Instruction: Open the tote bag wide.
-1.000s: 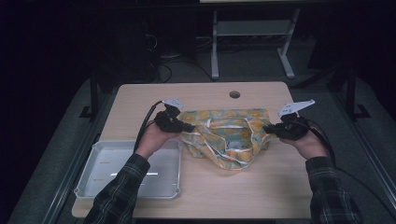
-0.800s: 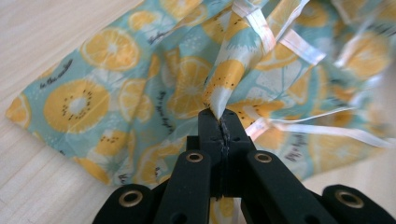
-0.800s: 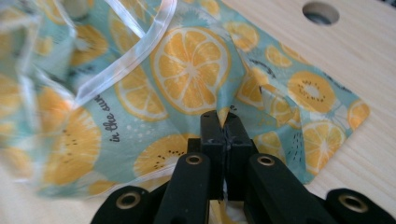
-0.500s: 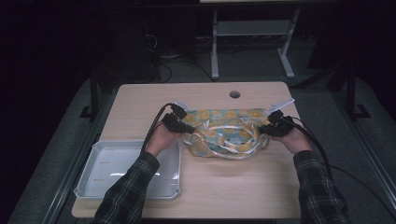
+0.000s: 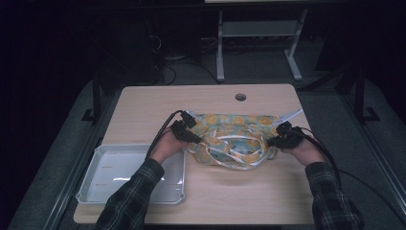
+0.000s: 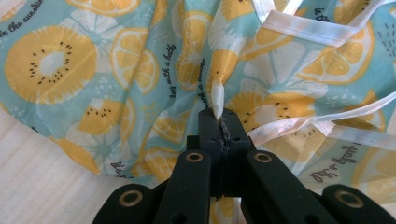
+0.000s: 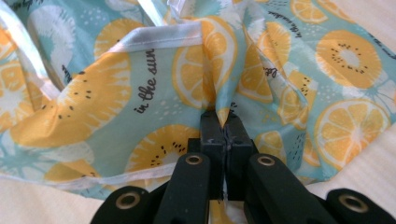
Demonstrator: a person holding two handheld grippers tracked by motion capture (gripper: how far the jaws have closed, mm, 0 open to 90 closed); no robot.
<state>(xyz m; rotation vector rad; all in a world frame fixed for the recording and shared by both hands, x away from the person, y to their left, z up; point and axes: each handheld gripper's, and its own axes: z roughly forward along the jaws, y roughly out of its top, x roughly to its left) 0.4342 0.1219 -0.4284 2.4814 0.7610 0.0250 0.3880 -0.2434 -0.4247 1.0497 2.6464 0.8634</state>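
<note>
There is one cloth point(image 5: 234, 139) (blue, with yellow fruit slices and white ties) in the middle of the table point(image 5: 201, 100). There is one white tray point(image 5: 103, 184), at about 8 o'clock from the cloth. Two hands hold two grippers. The left gripper point(image 5: 194, 139) sits at the cloth's 9 o'clock edge, and its jaws pinch a fold of cloth. The right gripper point(image 5: 274, 142) sits at 3 o'clock, pinching a fold too. Both hands seem to lie low by the table, wrists bent inward.

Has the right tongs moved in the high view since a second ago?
Yes. The right tongs, shut on the fruit-print cloth, came down and inward from the table's right edge.
</note>
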